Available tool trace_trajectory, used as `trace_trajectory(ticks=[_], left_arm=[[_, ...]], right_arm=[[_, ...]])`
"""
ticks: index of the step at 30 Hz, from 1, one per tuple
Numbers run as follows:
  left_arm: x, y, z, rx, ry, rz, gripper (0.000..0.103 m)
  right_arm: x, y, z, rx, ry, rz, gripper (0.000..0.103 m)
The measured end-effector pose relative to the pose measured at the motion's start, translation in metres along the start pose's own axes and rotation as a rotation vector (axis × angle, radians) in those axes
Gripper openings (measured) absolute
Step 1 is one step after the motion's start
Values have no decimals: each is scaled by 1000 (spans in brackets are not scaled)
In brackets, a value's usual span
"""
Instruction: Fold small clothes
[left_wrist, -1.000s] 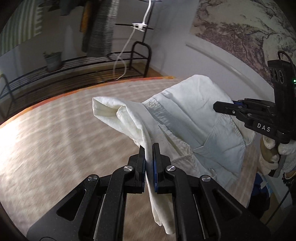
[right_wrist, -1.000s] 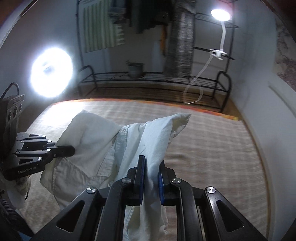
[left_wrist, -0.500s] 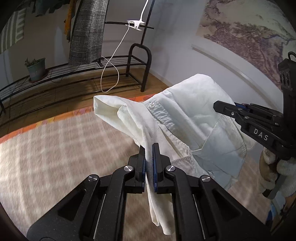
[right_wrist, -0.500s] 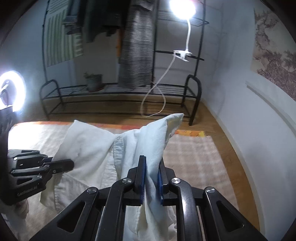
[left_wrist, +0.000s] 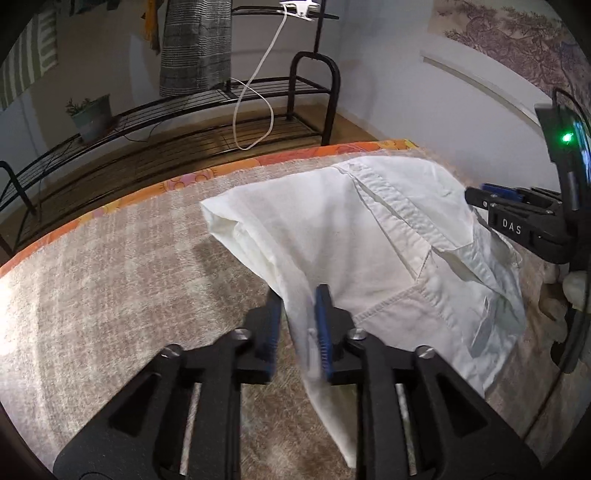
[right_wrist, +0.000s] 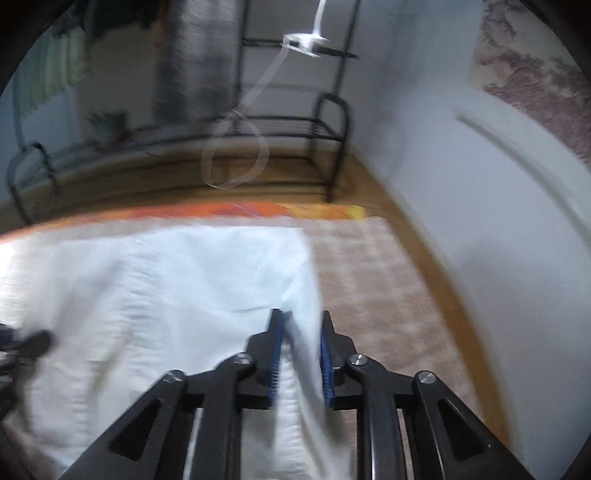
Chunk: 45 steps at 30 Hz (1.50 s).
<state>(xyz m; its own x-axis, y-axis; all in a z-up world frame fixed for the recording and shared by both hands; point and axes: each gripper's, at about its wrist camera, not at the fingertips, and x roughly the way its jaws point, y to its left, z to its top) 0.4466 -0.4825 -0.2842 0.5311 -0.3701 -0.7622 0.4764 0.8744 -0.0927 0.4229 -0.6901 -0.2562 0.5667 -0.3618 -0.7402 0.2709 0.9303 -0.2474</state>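
Both grippers have carried the white shirt (left_wrist: 373, 254) toward the far edge of the bed (left_wrist: 110, 295) and lowered it, so cloth that hung bunched in the air a second ago now spreads over the checked bedcover, its far end close to the orange border. Largest change first: the shirt is mostly lying down, button placket and chest pocket facing up in the left wrist view, with only the near edge lifted.

Next, the left gripper (left_wrist: 297, 325) has just been opening; a fold of the near-left edge is between its jaws, but the left pad stands clear of the cloth. The right gripper (right_wrist: 299, 345) has just been opening too (its view is blurred), and the near-right edge drapes through the gap, loosely rather than pinched.

Smaller still, the right gripper's tip shows at the shirt's right side in the left view.

My reading is that the shirt is being laid flat and let go, ready for a first fold.
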Motion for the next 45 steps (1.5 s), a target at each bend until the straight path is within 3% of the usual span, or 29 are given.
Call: trace_trajectory(ticks=[2,4,11,16,21,22,25,27,30,32,36,38,41,45], left_arm=[[-7,3,0,-14,-7,-14,25],[-20,3,-2,-11,-25,-21,25],[-80,-2,-14,17,-83,-42,25],[-140,-5,-21,25,-141,-57,25],[-215,-5,-38,29,-201,-67,25],[-232,-4,-45,34,-214,-65,26],[-269,-1,-64,36,-235,-67,50],[-293,1,-81,53,-253,-55,52],[-319,7,-105,55,-251,-81,57],[-333,11,-122,52,-255,-89,69],[-353,17,-152,63,-266,-79,71],[-360,19,-165,66,-274,-70,78],[-368,23,-180,57,-278,-62,81],[-375,22,-192,81,-292,-25,81]], right_arm=[[-3,-4,-4,10,10,-34,29],[-17,-8,-5,42,-14,13,30],[-76,1,-1,20,-81,45,30],[-134,3,2,61,-133,92,30],[-199,12,-6,56,-164,84,30],[-214,14,-10,64,-171,86,30],[-252,20,-24,80,-185,93,30],[-277,25,-35,77,-201,83,33],[-308,33,-56,92,-203,100,38],[-326,38,-72,101,-212,121,45],[-355,57,-103,77,-220,129,51],[-365,67,-115,61,-229,126,64],[-378,80,-134,31,-257,106,79],[-383,90,-152,50,-260,104,90]])
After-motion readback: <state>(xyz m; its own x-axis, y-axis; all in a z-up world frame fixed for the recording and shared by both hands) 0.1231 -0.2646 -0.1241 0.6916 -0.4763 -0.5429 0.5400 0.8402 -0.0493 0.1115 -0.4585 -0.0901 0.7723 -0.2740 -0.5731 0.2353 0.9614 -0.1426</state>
